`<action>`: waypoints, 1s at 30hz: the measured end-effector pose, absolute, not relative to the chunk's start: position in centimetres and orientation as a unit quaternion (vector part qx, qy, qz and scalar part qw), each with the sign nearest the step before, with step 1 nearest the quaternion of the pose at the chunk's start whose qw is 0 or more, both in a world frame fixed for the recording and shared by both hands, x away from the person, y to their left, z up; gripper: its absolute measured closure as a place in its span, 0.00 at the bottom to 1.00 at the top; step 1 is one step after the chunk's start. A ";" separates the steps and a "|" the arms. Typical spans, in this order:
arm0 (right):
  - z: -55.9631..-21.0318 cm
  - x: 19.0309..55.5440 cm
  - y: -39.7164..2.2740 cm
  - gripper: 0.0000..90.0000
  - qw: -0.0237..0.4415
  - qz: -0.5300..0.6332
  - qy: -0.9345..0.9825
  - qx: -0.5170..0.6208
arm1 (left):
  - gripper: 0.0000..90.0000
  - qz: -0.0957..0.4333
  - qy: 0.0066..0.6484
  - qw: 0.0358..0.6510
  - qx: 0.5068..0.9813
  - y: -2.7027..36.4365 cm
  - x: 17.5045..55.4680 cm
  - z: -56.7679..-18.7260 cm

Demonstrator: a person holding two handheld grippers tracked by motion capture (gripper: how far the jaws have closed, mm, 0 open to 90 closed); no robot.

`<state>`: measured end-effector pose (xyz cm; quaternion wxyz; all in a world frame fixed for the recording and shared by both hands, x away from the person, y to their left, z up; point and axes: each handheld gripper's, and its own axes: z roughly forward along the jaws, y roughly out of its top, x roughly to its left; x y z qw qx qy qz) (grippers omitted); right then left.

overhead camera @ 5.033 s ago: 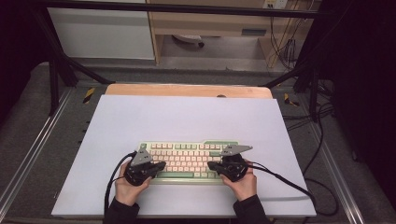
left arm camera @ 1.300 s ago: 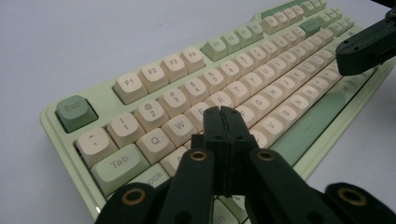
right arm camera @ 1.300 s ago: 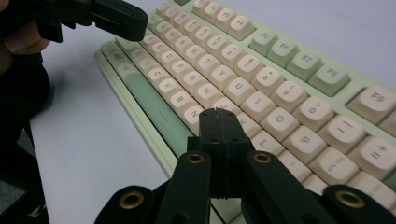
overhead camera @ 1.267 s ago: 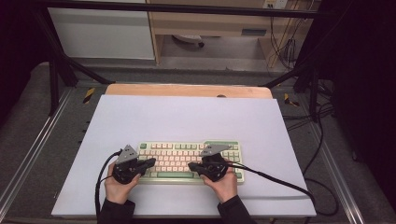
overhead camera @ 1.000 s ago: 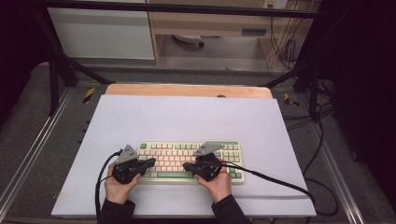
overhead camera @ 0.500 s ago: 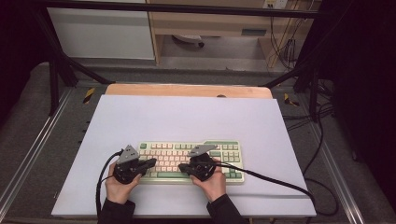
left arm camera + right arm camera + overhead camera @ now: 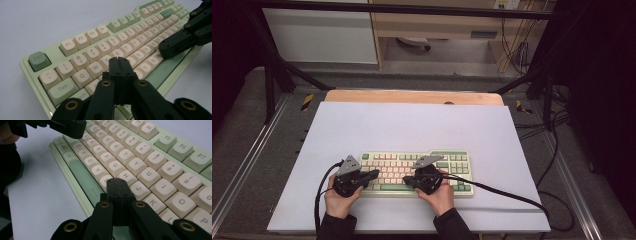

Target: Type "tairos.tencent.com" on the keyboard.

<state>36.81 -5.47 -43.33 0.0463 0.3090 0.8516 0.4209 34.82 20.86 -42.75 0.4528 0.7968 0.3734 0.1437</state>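
Keyboard, green case w/ cream keys, lies flat on white counter, near my edge, long side toward me. My left tongs pressed together, nothing between, tip over keys near D/F. My right tongs also together, empty, tip over B/N/H area just beyond space bar. Both hands low at keyboard front edge.

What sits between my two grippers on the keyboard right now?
Only keys: in the high view, cream letter keys and the green space bar of the keyboard span the gap between the left gripper and right gripper.
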 end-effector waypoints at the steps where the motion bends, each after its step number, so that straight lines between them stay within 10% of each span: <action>1: -43.2 36.8 -5.5 1.00 0.051 0.424 0.851 0.306 | 1.00 0.144 0.373 0.453 0.797 20.9 34.8 -42.7; 30: -41.7 35.9 -11.5 1.00 0.073 0.417 0.842 0.334 | 1.00 0.145 0.367 0.452 0.800 19.9 35.1 -42.3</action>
